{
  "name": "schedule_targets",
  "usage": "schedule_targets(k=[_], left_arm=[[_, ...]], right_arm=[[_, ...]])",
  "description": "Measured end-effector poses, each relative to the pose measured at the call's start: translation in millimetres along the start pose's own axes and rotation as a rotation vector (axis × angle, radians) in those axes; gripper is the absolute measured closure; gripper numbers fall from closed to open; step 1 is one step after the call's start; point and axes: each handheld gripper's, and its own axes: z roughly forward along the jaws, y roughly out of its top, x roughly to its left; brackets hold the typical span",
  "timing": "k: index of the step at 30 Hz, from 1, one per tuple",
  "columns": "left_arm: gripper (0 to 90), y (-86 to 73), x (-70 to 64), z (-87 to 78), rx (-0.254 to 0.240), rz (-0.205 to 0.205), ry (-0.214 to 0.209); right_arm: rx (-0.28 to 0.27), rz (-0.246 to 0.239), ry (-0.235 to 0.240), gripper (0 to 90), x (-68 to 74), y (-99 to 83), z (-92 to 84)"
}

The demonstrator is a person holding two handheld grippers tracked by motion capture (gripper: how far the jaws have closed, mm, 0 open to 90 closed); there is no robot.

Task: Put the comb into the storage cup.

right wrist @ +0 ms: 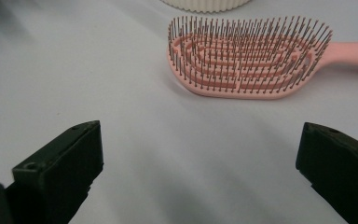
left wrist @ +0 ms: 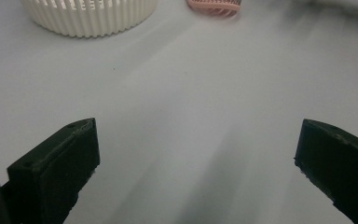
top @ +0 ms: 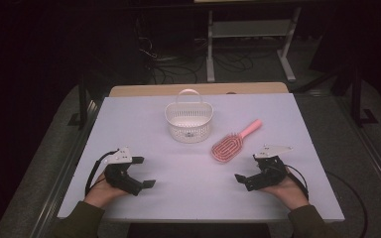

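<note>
the pink hairbrush [top: 229, 144] lies bristles up on the desk [top: 144, 119], right of centre, its handle pointing far and right. it sits just beyond the right gripper [top: 252, 171] and apart from it; in the right gripper view the brush head [right wrist: 247, 58] lies ahead of the wide-open jaws, with nothing between them. the white slotted basket [top: 189, 120] stands upright just left of and beyond the brush, handle raised. the left gripper [top: 141, 172] rests low at the near left, well apart from both things, its jaws also spread wide and empty. each hand holds its gripper from the near edge, jaws angled inward toward the middle of the desk. the desk top is pale and plain; beyond it the room is dark, with cables on the floor and a metal frame.
</note>
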Motion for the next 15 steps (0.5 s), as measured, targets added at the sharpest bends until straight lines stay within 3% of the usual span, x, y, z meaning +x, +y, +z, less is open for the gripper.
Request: schedule_targets(k=[15], left_arm=[[0.0,-0.3,-2.0,-0.3,-0.006,-0.005,-0.012]], right_arm=[[0.025,-0.010,-0.011,0.7,-6.1,6.0,-3.3]])
